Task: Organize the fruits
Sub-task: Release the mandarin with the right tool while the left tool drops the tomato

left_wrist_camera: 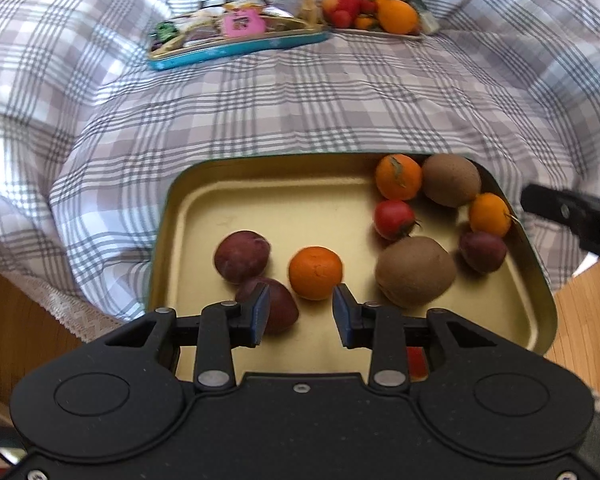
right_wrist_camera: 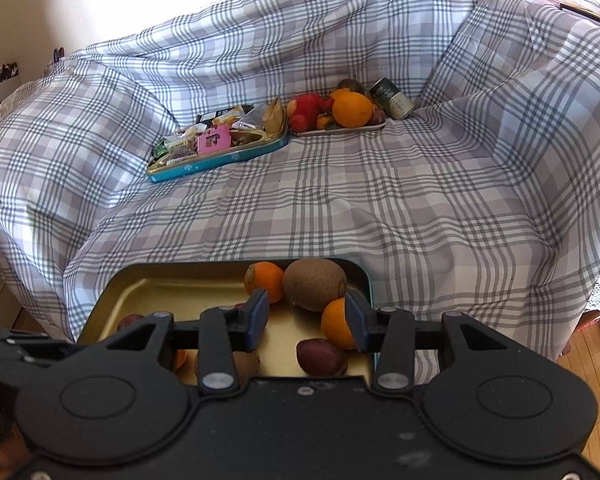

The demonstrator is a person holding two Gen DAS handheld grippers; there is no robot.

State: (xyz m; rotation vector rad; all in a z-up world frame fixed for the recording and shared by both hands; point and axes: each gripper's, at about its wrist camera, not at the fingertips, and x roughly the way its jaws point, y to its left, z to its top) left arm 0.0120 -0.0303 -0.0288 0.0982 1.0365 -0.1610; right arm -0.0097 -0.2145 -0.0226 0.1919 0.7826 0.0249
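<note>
The left gripper [left_wrist_camera: 301,312] hangs low over the near edge of a gold tray [left_wrist_camera: 204,216], its fingers [left_wrist_camera: 260,312] wide apart and holding nothing. Just beyond the fingers lies a small orange [left_wrist_camera: 315,273]; a dark plum [left_wrist_camera: 278,304] sits beside the left finger, partly hidden by it, and another plum [left_wrist_camera: 242,256] is touching it from behind. To the right in the tray are a large kiwi [left_wrist_camera: 415,271], a red tomato [left_wrist_camera: 394,219], a second kiwi [left_wrist_camera: 451,180], two more oranges and one more plum.

The right gripper [right_wrist_camera: 306,320] is above the right side of the same tray, fingers [right_wrist_camera: 258,318] also wide and empty; an orange [right_wrist_camera: 337,324] lies just beside the right finger.

The tray rests on a sofa covered with a checked cloth [right_wrist_camera: 380,200]. Far back on the cloth stand a blue tin of snacks [right_wrist_camera: 216,140] and a plate of fruits [right_wrist_camera: 336,114], side by side.
</note>
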